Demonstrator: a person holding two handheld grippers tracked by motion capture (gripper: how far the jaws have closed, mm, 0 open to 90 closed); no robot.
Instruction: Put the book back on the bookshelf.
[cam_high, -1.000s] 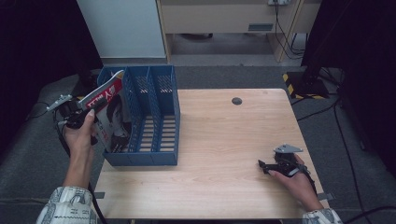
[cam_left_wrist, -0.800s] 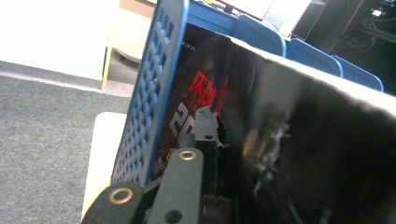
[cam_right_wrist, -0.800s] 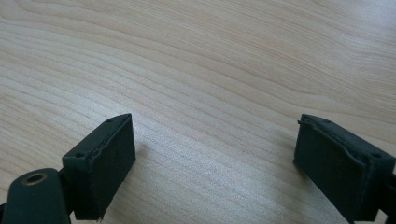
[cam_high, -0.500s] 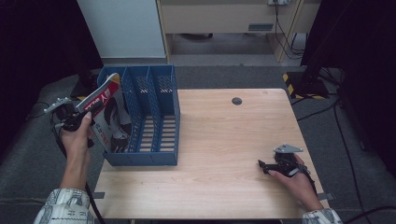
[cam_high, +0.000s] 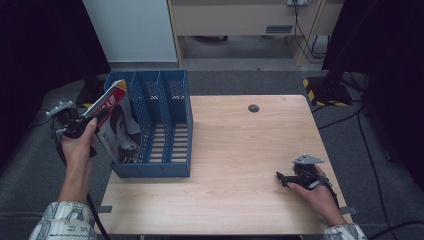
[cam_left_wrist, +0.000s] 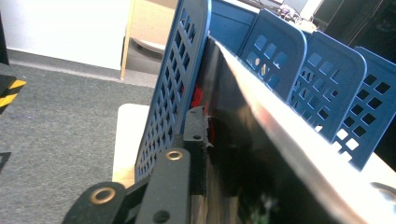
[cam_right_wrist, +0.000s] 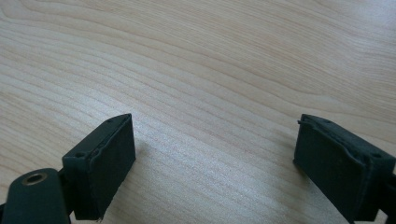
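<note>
Holding a magazine (cam_high: 112, 120) clamped in the left gripper (cam_high: 82, 121), tilted, lower end in the leftmost slot of the blue file rack (cam_high: 172, 150) at the table's (cam_high: 240, 200) left edge. Right gripper (cam_high: 287, 178) rests on the wood near the right edge, jaws spread wide (nothing between them).

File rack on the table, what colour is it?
The file rack is blue with perforated dividers, clearest in the high view.

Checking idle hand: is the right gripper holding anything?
No, the right gripper is open over bare table.
</note>
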